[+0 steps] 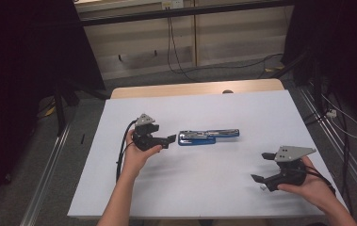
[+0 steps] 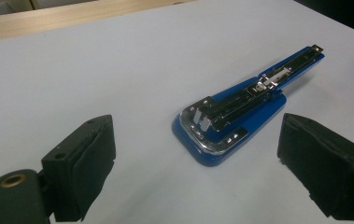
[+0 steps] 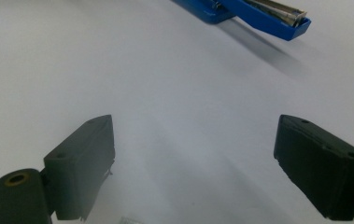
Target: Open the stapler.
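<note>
Nearest the person, at about four o'clock on the white table (image 1: 204,188), the right gripper (image 1: 263,165) hovers low with its jaws spread wide and nothing between them, well apart from the action. Further in, at nine o'clock of centre, the left gripper (image 1: 171,139) is also wide open and empty, its tips just beside the hinge end of the blue stapler (image 1: 208,136), which lies flat mid-table, opened out with its metal magazine (image 2: 249,91) exposed. It looks rigid, fairly light and smooth-sided, so I'd pinch across the broad hinge end, since the open arm may swing.
</note>
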### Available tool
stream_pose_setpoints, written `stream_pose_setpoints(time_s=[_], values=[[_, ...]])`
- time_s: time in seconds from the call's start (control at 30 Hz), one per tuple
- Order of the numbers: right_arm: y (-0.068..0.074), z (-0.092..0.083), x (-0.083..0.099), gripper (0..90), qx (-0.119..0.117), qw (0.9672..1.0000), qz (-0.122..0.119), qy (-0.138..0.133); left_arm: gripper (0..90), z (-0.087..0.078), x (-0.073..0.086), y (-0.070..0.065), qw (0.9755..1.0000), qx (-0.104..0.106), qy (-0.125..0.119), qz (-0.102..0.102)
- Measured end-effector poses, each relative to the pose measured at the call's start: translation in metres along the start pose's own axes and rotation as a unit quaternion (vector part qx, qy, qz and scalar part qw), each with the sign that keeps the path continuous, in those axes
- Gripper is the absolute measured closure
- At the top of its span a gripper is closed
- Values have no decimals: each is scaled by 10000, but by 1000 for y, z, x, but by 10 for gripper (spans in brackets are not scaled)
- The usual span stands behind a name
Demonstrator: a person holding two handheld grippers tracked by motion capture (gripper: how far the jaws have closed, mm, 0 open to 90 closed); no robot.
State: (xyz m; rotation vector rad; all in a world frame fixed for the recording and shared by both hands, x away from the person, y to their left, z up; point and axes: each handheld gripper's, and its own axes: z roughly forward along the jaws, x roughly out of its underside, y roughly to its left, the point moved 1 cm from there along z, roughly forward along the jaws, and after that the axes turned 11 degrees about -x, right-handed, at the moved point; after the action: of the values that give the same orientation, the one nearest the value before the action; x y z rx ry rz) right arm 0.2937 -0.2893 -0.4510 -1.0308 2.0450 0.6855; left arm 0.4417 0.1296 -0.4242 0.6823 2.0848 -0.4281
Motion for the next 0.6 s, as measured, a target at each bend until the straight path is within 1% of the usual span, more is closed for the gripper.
stream_pose_setpoints(time_s=[0.07, 0.1, 0.2, 0.37, 0.47, 0.53, 0.6], values=[[1, -2, 3, 144, -52, 9999, -31, 88, 116, 0, 0, 1, 10000, 17, -23, -41], [1, -2, 5, 149, -84, 9999, -37, 111, 116, -1, 0, 2, 10000, 14, -2, -31], [2, -4, 7, 157, -106, 9998, -39, 154, 117, -1, 0, 3, 10000, 10, -44, -70], [1, -6, 12, 161, -165, 9997, -19, 200, 117, 0, 0, 3, 10000, 6, -30, -77], [3, -6, 12, 188, -258, 9993, -102, 259, 117, 0, 0, 3, 10000, -3, -12, -58], [6, -6, 13, 208, -294, 9987, -171, 368, 117, 0, 1, 3, 10000, -5, -2, -52], [7, -7, 16, 225, -314, 9984, -173, 431, 117, 0, 1, 3, 10000, -14, 9, -41]])
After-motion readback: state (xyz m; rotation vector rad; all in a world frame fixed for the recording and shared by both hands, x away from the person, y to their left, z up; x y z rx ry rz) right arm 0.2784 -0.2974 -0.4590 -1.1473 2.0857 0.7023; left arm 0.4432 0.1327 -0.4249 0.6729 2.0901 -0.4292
